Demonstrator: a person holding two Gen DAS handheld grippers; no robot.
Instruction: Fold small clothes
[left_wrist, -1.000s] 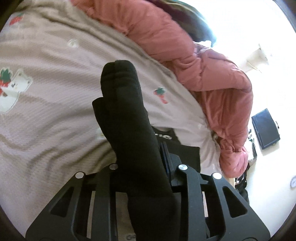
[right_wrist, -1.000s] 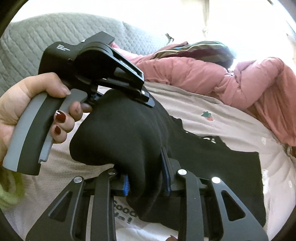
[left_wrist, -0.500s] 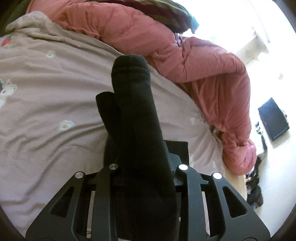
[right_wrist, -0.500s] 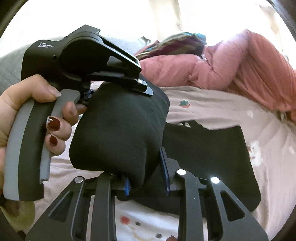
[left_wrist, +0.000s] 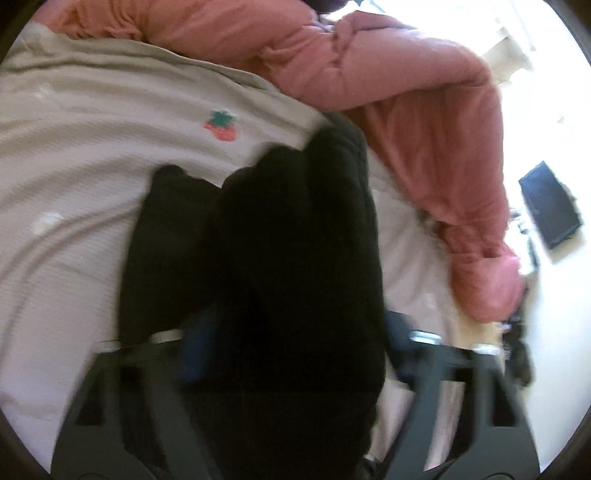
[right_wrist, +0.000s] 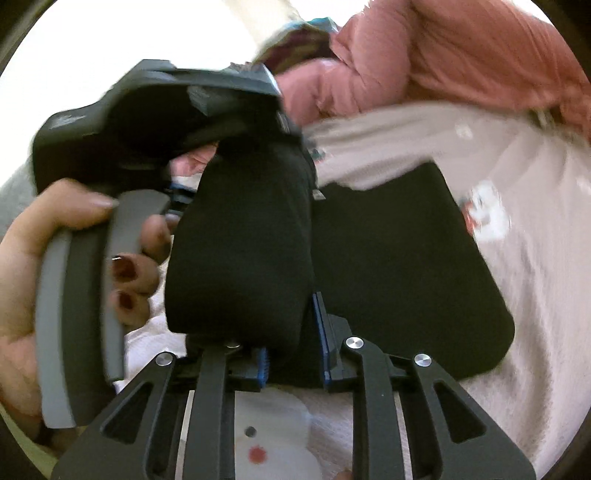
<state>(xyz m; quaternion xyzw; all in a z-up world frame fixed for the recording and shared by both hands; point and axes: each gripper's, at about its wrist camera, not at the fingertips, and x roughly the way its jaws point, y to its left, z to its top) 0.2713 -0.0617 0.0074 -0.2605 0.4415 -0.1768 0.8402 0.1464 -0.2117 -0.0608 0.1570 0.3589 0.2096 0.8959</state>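
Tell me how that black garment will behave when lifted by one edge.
Likely floppy: the black garment droops in a soft fold from the right gripper. Probably light, since one pinch carries it. It looks unlikely to slip, as it bunches thickly between the pads.

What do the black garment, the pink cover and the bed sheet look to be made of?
Black garment: soft, matte knit, possibly fleece; it drapes in rounded folds without shine. Pink cover: padded, smooth woven fabric, judging by its puffy creased bulges and slight sheen. Bed sheet: pale textured fabric with printed strawberries; fine ribbing hints at a waffle or knit weave, though blur leaves that uncertain.
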